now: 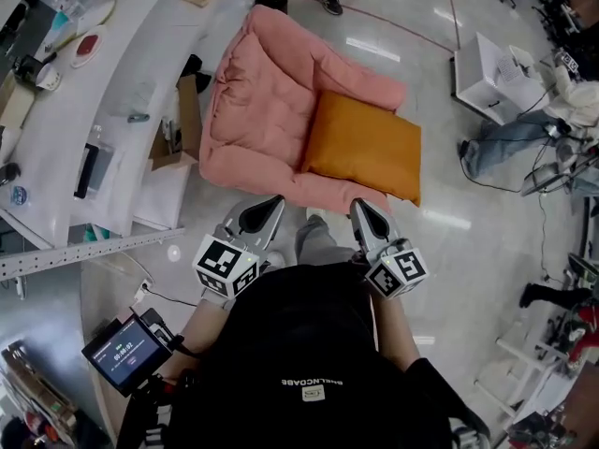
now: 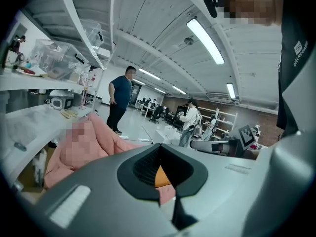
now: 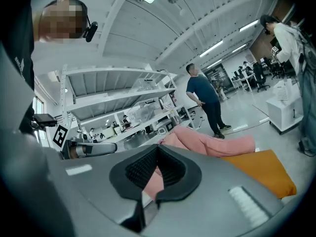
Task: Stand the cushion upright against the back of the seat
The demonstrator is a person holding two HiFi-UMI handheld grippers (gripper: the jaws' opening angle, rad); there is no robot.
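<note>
Currently the cushion (image 1: 363, 148) lies flat on the right side of the pink seat (image 1: 253, 92), its long edge running across the head view; it is not yet stood up. Both tools sit just short of the seat's near edge. Left gripper (image 1: 274, 202): jaws together, nothing between them. Right gripper (image 1: 358, 204): likewise closed and empty. The cushion lies ahead and slightly right, so the right gripper is judged nearer.
</note>
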